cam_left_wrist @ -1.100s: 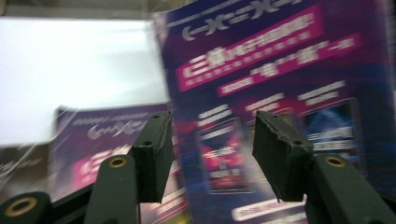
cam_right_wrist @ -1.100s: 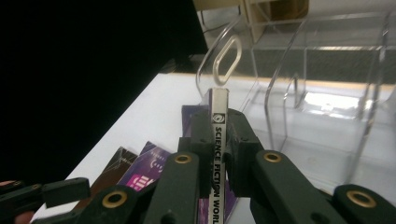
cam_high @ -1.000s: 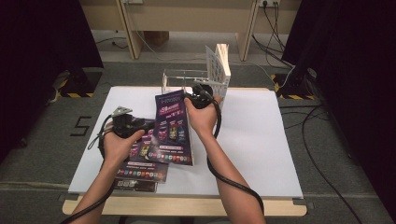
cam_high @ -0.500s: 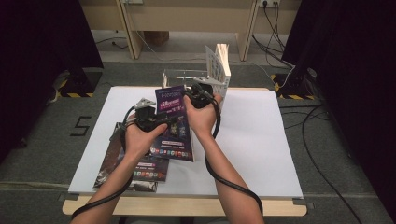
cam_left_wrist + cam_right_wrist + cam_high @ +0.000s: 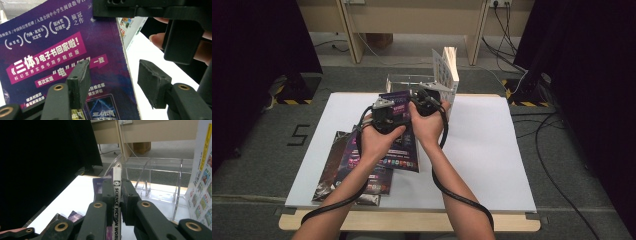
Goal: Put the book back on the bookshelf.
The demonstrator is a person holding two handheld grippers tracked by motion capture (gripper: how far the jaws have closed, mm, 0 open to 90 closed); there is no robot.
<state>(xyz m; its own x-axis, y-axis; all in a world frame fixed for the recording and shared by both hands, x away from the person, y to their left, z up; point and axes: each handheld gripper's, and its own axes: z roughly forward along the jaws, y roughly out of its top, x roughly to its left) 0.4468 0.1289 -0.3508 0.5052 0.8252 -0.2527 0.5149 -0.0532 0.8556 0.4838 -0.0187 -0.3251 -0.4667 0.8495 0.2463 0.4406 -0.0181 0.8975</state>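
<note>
My right gripper (image 5: 117, 195) is shut on the white spine of a purple science-fiction magazine (image 5: 116, 182) and holds it tilted above the table. In the high view the right gripper (image 5: 427, 102) sits at the top edge of the magazine (image 5: 402, 150). My left gripper (image 5: 384, 115) is just left of it, over the cover. In the left gripper view the left gripper (image 5: 112, 80) is open, one jaw in front of the purple cover (image 5: 50, 50) and the other past its right edge. The right gripper's black body (image 5: 180, 32) shows at top right.
A clear acrylic rack (image 5: 409, 82) stands at the table's far edge, with a white magazine (image 5: 446, 67) upright at its right end. A stack of dark magazines (image 5: 352, 172) lies at front left. The white table top (image 5: 482, 150) stretches to the right.
My left gripper has left the stack at front left and moved up and right to the held magazine. The right gripper has kept its hold almost in place.
</note>
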